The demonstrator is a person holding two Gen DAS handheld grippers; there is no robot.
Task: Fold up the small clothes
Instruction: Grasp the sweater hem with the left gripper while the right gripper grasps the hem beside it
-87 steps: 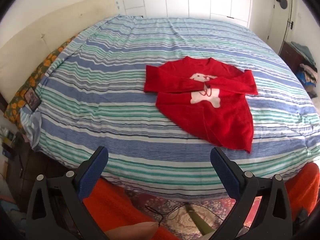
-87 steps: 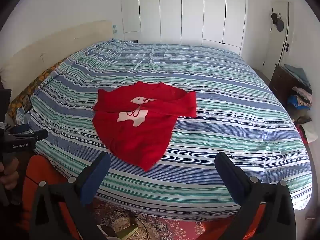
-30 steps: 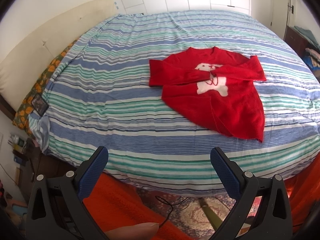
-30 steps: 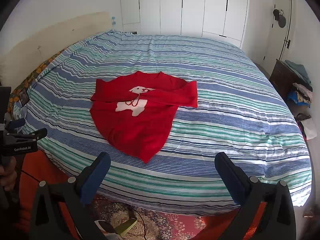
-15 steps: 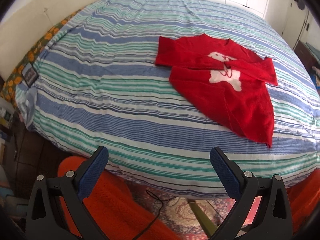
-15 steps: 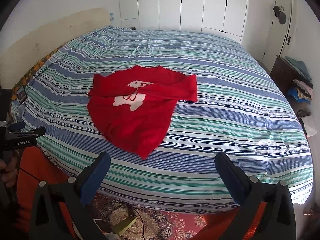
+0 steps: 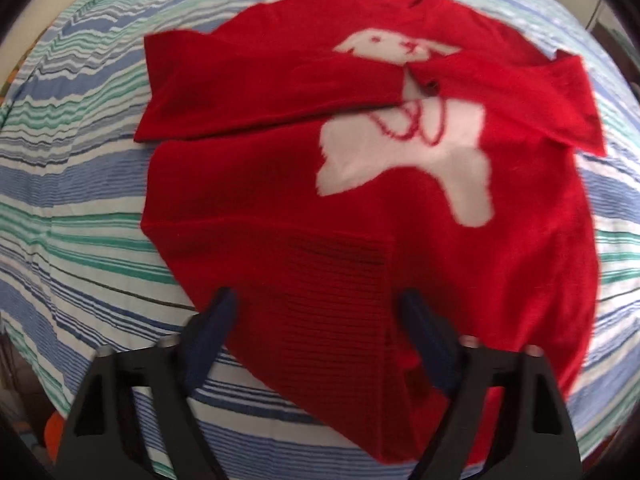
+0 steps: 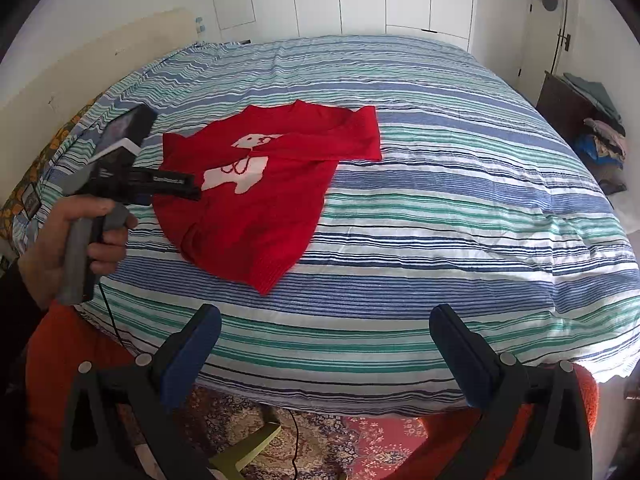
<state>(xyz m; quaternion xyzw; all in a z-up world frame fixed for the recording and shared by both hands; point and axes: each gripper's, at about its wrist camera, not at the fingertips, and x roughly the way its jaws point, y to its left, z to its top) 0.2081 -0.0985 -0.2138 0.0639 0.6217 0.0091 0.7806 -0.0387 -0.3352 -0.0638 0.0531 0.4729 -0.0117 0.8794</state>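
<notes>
Two views. Left wrist: left gripper (image 7: 316, 312) spread wide, low center, over the sweater (image 7: 360, 208) hem; sweater fills the frame on the striped bed (image 7: 72, 184), sleeves crossed. Should pinch the hem corner only, not the sheet. Right wrist: right gripper (image 8: 324, 344) wide, holding nothing, off the bed edge; sweater center-left.
</notes>
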